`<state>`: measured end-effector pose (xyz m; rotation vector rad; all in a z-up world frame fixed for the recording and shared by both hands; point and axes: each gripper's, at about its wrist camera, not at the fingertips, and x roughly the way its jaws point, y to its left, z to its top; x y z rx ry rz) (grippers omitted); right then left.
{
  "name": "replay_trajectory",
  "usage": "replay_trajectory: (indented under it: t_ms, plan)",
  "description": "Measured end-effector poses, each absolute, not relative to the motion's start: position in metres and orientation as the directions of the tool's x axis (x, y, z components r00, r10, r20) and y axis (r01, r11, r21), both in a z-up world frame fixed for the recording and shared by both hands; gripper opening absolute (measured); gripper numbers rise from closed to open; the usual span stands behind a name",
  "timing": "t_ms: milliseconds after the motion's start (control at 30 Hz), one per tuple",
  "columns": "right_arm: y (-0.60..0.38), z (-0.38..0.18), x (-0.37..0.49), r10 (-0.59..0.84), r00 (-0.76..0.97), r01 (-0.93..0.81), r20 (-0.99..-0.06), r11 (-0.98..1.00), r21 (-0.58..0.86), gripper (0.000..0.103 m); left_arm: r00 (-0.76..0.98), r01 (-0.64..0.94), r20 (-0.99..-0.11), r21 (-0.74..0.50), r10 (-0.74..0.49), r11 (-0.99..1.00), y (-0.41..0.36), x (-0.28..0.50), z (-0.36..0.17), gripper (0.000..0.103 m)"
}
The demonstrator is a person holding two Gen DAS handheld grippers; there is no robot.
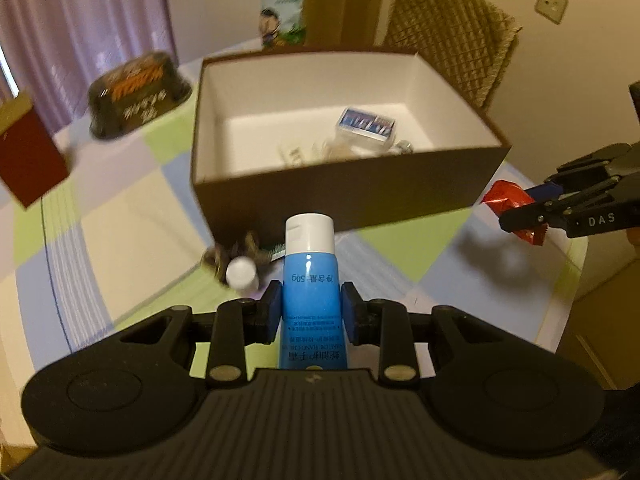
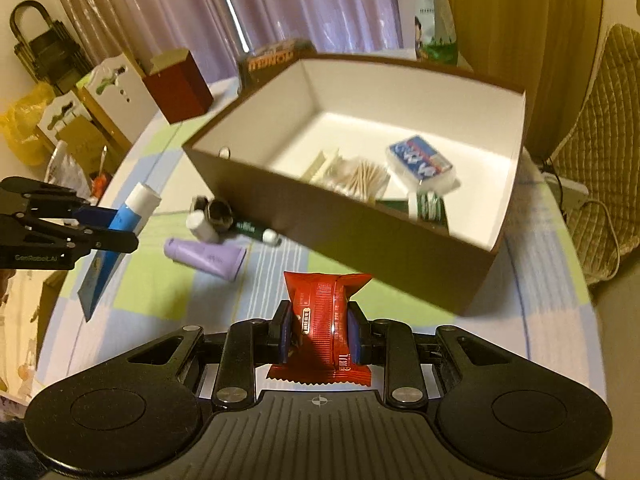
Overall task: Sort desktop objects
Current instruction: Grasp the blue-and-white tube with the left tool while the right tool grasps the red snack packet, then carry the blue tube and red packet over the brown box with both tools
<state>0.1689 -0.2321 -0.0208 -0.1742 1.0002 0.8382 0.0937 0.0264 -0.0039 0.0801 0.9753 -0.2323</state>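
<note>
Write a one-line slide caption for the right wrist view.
Right gripper carries a red snack packet toward the open brown box; left gripper holds a blue tube.

1. Seen from the right wrist, the box (image 2: 360,236) stands at 12 o'clock; its near brown wall is the barrier, and its top is open.
2. Inside, the left half of the white floor is bare; swabs (image 2: 362,178), a blue pack (image 2: 422,158) and a green item (image 2: 430,204) fill the near right.
3. At 10 o'clock, a purple tube (image 2: 206,258), a white-capped bottle (image 2: 202,226) and a pen (image 2: 256,230) crowd the worktop (image 2: 168,292) against the box wall.
4. At 9 o'clock, the left hand-held gripper (image 2: 120,228) with its blue tube (image 2: 120,224) blocks that side.
5. The worktop strip just before the box at 12 lies free.
6. At 11, a red carton (image 2: 180,88) stands beyond the box's corner.
</note>
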Motion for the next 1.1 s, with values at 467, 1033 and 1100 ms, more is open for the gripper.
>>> replay_trajectory:
  t_ms: [467,1033,1100]
  plan:
    - [-0.224,0.013,0.238,0.608,0.257,-0.748,-0.751,0.617,0.244,0.027,0.585,0.353,-0.794,0.069,-0.163,0.933,-0.007,0.176,0.036,0.026]
    - [-0.185,-0.011,0.363,0.593,0.251,-0.838,-0.765,0.529,0.135,0.027,0.56,0.428,-0.821,0.174,-0.109,0.887,-0.02,0.314,0.01,0.026]
    - [-0.18,-0.018,0.372,0.59,0.241,-0.852,-0.771,0.508,0.122,0.027,0.55,0.429,-0.829,0.179,-0.1,0.885,-0.021,0.326,0.0,0.026]
